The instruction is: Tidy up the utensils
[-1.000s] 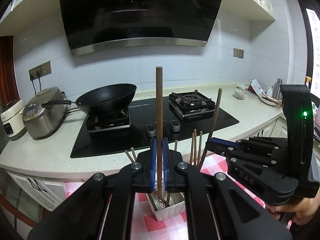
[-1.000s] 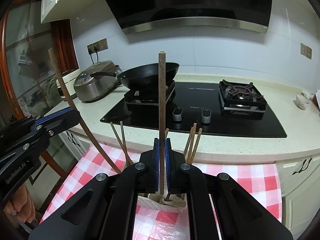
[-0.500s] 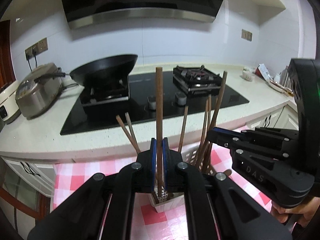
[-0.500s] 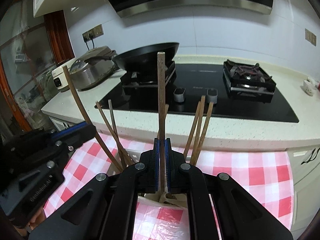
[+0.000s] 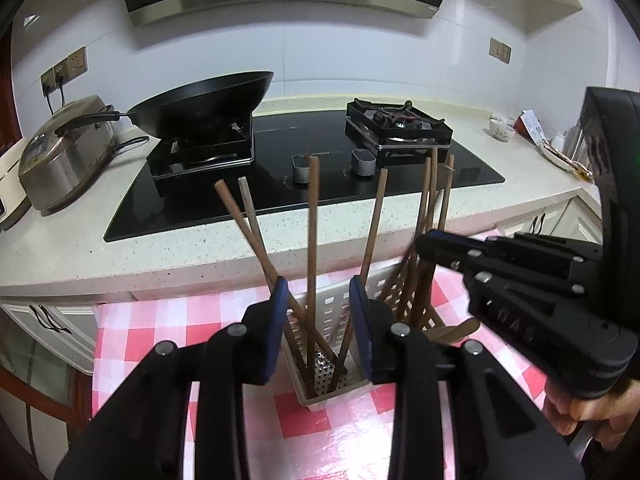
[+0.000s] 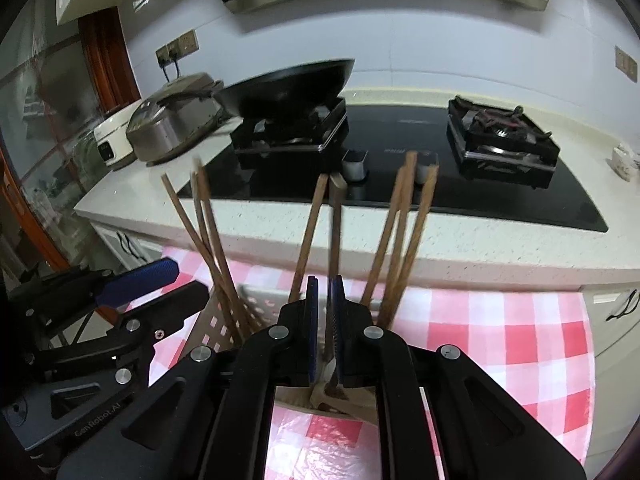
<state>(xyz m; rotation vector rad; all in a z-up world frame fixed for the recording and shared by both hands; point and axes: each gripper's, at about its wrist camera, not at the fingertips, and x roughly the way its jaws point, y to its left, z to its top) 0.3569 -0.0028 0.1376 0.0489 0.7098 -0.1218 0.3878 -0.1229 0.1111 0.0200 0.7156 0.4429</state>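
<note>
Left gripper (image 5: 318, 320), jaws spread wide, straddles an upright wooden chopstick (image 5: 311, 240) standing free in the white perforated utensil basket (image 5: 320, 360), which sits on the pink checked tablecloth (image 5: 160, 320) near its edge by the speckled stone counter (image 5: 160, 248). Right gripper (image 6: 324, 320), jaws narrowed, pinches a second chopstick (image 6: 335, 232) directly ahead, long axis vertical, tip inside the basket. The sticks are slim, matte brown rods; the basket is slotted plastic; the blue pads (image 5: 276, 328) are ribbed.
</note>
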